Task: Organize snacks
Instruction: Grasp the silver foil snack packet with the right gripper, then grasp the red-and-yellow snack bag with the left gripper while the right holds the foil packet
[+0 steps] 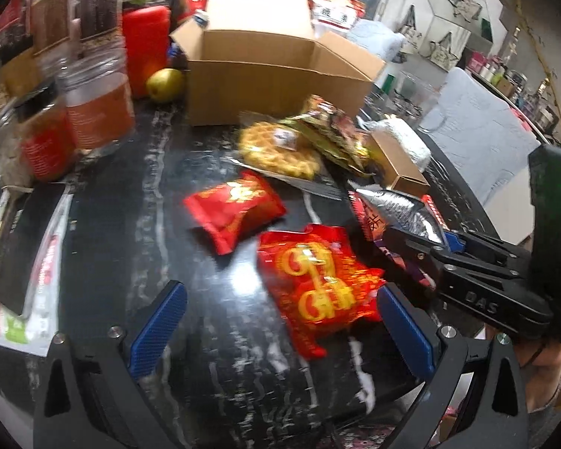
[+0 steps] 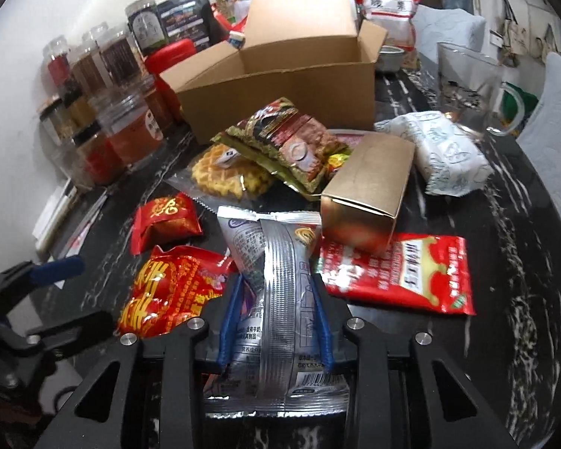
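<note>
Right gripper [image 2: 276, 321] jaws clench the silver packet [image 2: 276, 262]; left gripper [image 1: 280, 333] jaws stand released. Packet lies before the cardboard box [image 2: 276, 89], waffle pack [image 2: 228, 176] and gold carton [image 2: 370, 183] between. Box interior not visible.

A silver foil snack packet [image 2: 276, 299] lies seam-up, pinched at both sides. Left of it sit a crinkled red-and-gold bag [image 2: 168, 292] and a small red pillow pack [image 2: 164, 220]; to its right lies a flat red sachet [image 2: 400, 273] under a gold carton [image 2: 366, 183]. Behind lie a waffle pack [image 2: 228, 176], a brown-green packet [image 2: 288, 142], a white wrapped bun [image 2: 441, 149], and an open cardboard box [image 2: 280, 93].
</note>
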`<state>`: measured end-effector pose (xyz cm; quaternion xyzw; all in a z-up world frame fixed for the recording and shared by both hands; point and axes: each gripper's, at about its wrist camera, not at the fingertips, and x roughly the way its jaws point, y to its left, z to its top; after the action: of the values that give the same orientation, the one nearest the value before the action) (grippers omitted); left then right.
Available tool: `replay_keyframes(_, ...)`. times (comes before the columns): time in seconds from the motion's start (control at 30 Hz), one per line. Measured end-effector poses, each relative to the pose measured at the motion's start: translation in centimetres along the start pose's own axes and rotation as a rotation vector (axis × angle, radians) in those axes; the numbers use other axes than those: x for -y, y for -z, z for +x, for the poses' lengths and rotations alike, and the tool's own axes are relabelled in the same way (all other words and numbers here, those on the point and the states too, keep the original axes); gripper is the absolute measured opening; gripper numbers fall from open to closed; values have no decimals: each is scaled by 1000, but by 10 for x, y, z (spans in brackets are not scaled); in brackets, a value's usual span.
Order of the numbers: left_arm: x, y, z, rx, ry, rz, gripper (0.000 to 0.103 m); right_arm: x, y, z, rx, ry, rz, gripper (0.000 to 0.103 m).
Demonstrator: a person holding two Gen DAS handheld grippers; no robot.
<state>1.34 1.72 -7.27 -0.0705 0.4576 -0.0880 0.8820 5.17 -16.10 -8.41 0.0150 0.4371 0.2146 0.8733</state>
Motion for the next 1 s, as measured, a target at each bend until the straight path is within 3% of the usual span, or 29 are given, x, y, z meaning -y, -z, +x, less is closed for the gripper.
replay_keyframes(0.17, 15, -2, 21, -58, 29, 13, 103, 8, 5, -25, 37, 42, 3, 35)
replay_keyframes(0.47, 23, -6, 48, -134, 34, -8, 103, 10, 9, -28, 48, 56, -1, 35)
replay_keyframes(0.63, 30, -8, 53, -127, -9, 23, 103, 14, 10, -24, 38, 72, 6, 35)
replay_keyframes(0.8, 42, -8, 66, -115, -108, 109, 103, 13, 11, -24, 34, 82, -4, 35)
replay_keyframes(0.93, 45, -8, 68, -88, -102, 137, 103, 12, 11, -23, 32, 88, -11, 35)
replay_keyframes(1.0, 45, -7, 67, -66, -105, 153, 94, 12, 11, -23, 32, 85, -7, 35)
